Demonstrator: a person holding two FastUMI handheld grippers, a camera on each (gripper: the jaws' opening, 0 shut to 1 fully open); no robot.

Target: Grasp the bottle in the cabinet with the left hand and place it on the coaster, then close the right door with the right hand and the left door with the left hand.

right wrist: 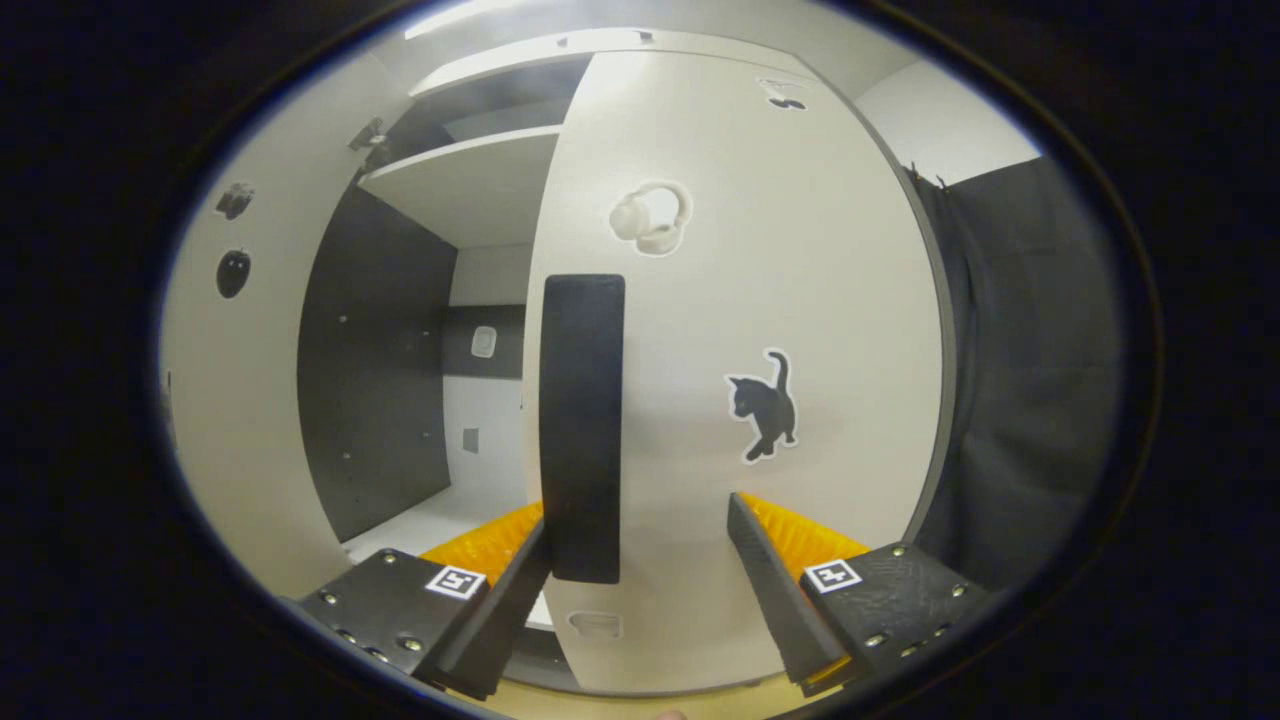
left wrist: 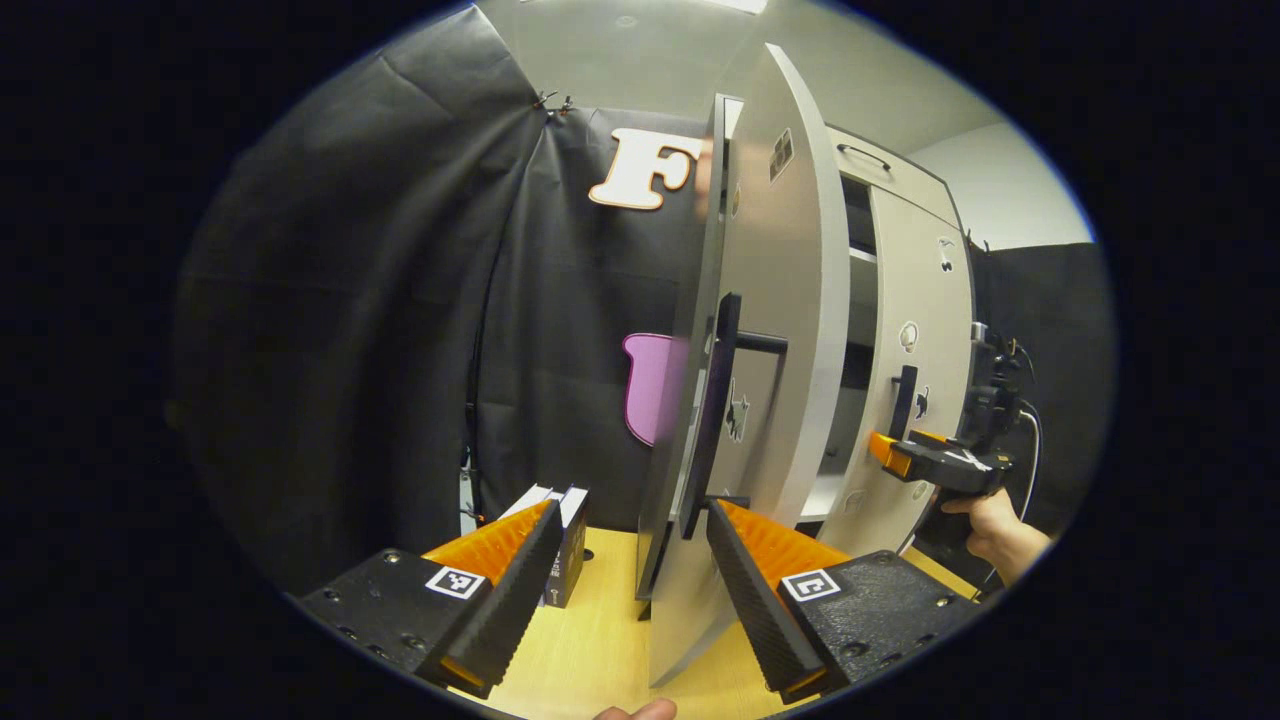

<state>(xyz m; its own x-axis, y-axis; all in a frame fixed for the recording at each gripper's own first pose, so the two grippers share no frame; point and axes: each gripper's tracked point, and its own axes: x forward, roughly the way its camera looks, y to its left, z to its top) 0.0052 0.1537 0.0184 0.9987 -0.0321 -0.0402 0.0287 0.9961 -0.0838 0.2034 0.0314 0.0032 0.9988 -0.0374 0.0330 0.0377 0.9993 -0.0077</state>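
Right door (right wrist: 740, 380) handle (right wrist: 582, 428) between hand-held gripper (right wrist: 640, 560) fingers.

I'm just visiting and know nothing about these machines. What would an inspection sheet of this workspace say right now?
Surface: light wooden tabletop under the cabinet.
Job's things: left door standing wide open, edge toward the camera; right door partly open, shelves visible in the gap. Bottle and coaster: nothing seen.
Clutter: small dark box standing on the table.
Grippers: left gripper open, its fingers either side of the left door's edge; right gripper open, at the right door's black handle.
Cables: a black cable behind the right gripper.
Surroundings: black cloth wall, white ceiling.
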